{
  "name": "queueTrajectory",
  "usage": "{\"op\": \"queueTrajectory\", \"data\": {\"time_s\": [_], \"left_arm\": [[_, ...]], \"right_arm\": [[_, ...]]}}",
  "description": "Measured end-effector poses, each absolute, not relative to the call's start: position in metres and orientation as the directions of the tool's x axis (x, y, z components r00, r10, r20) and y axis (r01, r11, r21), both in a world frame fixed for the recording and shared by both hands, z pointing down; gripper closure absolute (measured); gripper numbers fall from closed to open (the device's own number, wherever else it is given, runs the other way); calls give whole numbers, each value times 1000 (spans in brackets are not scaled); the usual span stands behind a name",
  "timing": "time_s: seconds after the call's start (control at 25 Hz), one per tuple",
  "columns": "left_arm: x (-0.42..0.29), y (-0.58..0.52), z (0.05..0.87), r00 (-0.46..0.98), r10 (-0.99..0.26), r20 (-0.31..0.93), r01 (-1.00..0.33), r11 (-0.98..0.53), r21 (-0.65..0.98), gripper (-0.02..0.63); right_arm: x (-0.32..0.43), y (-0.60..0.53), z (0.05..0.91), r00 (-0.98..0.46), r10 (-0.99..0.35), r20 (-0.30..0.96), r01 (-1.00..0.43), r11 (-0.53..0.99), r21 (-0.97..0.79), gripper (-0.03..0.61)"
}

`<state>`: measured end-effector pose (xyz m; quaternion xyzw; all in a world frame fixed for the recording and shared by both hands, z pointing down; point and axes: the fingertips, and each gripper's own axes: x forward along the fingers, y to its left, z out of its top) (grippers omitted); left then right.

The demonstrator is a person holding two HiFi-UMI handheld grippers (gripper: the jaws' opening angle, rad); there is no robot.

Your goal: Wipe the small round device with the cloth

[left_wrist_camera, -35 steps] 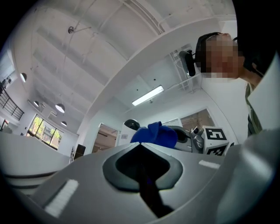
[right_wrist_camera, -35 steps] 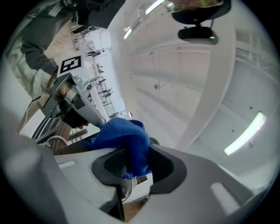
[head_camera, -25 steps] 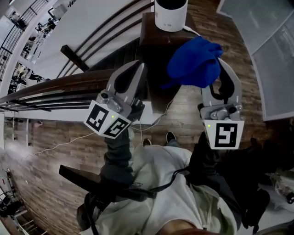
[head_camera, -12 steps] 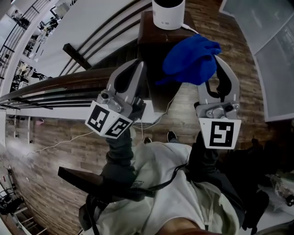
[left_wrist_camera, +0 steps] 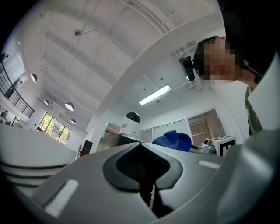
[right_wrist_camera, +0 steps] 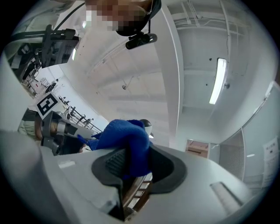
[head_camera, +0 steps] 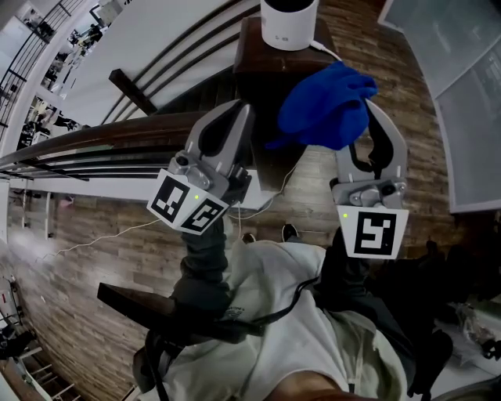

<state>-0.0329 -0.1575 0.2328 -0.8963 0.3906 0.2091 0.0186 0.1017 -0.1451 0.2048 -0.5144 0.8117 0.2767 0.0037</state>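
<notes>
The small round device [head_camera: 288, 23] is a white cylinder with a dark dome top, standing on a dark wooden post [head_camera: 262, 74] at the top of the head view. My right gripper [head_camera: 369, 117] is shut on a bunched blue cloth [head_camera: 326, 108], held just below and right of the device, apart from it. In the right gripper view the cloth [right_wrist_camera: 127, 141] fills the jaws of the right gripper [right_wrist_camera: 131, 162] and hides most of the device [right_wrist_camera: 147, 126]. My left gripper [head_camera: 237, 116] is shut and empty, left of the post. The left gripper view shows the left gripper [left_wrist_camera: 141, 151], device [left_wrist_camera: 132, 122] and cloth [left_wrist_camera: 173, 141].
A dark wooden handrail [head_camera: 94, 145] runs left from the post. A white cable [head_camera: 275, 200] hangs down from the device's side. Wood flooring [head_camera: 94, 235] lies far below. Grey panels [head_camera: 462, 94] stand at the right. The person's torso and shoes [head_camera: 290, 233] fill the lower view.
Almost nothing has changed. The right gripper with the cloth has edged slightly left. The left gripper stays shut in the same place.
</notes>
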Motion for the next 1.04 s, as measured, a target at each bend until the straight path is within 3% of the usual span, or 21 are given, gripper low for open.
{"op": "queueTrajectory", "data": {"time_s": [1.04], "left_arm": [[-32,-160,240,618,-688,-379,-697,-703,140,612]], "right_arm": [[101,-144,211,-463,-840,-284,-839,311,447,460]]}}
